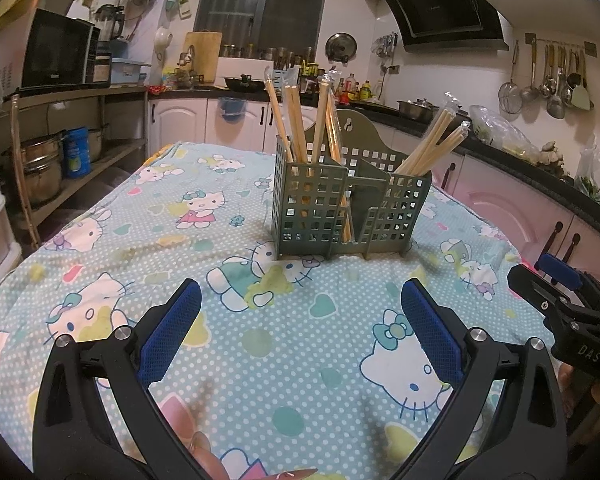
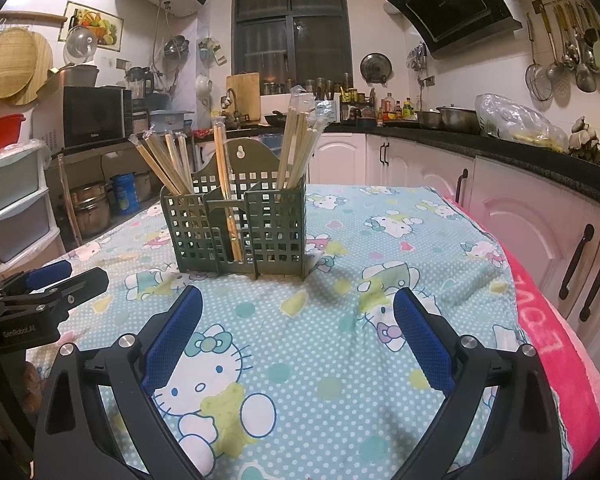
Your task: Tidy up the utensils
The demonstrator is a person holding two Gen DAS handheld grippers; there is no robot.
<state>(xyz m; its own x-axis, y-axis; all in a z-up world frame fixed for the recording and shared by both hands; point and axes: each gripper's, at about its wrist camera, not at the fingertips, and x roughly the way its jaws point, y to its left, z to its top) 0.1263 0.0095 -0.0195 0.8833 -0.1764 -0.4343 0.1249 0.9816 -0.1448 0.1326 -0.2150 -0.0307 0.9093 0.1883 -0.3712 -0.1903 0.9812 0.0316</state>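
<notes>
A green perforated utensil holder (image 1: 348, 208) (image 2: 240, 228) stands on the cartoon-print tablecloth (image 1: 260, 340) (image 2: 340, 360). Wrapped wooden chopsticks (image 1: 300, 120) (image 2: 296, 144) stick up from its outer compartments, and a few stand in the middle one. My left gripper (image 1: 301, 300) hovers open over the cloth, short of the holder, with nothing between its blue pads. My right gripper (image 2: 298, 308) is likewise open and empty in front of the holder. Each gripper shows at the edge of the other's view: the right gripper (image 1: 556, 280), the left gripper (image 2: 56, 280).
A kitchen counter (image 2: 500, 136) with pots and bottles runs along the right and back, with white cabinets (image 2: 540, 232) below. Shelves with a microwave (image 1: 56, 52) and pots stand at the left. A pink towel (image 2: 548, 320) edges the table's right side.
</notes>
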